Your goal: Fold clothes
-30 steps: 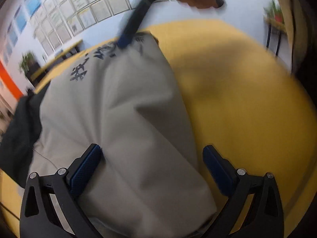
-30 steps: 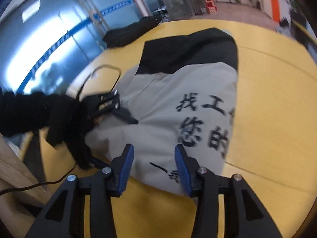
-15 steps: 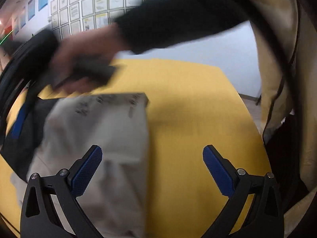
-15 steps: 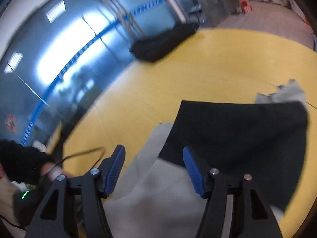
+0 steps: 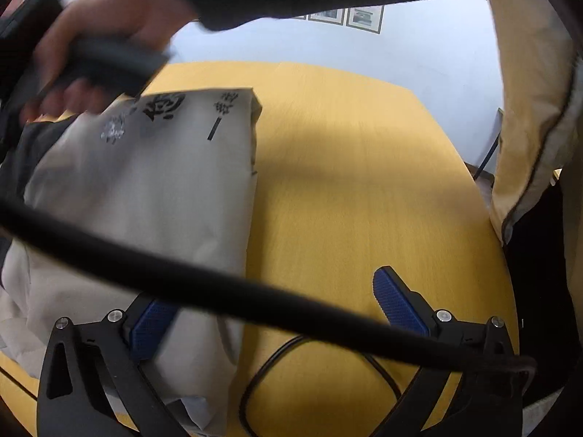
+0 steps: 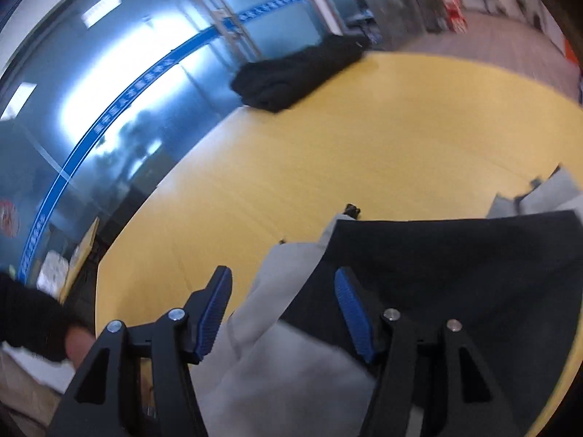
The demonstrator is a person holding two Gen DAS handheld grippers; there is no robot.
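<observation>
A grey garment (image 5: 145, 189) with black printed characters lies folded on the yellow table (image 5: 364, 182). My left gripper (image 5: 277, 313) is open wide over the garment's right edge: the left fingertip is above cloth, the right one above bare table. In the right wrist view the same garment shows a grey part (image 6: 291, 375) and a black part (image 6: 455, 273). My right gripper (image 6: 284, 313) hovers open over the seam between them, cloth lying below its jaws, the pads not pressing on it. A person's hand (image 5: 102, 62) holds that gripper's handle at the garment's far end.
A thick black cable (image 5: 218, 287) crosses the left wrist view, and a thin cable loop (image 5: 255, 382) lies on the table. A dark folded garment (image 6: 298, 73) sits at the table's far edge, by a glass wall. The person's beige jacket (image 5: 528, 109) fills the right side.
My right gripper has travelled from the printed end of the garment to its black end, and its jaws have widened. The left gripper has shifted towards the garment's right edge; an arm and cable now cross its view.
</observation>
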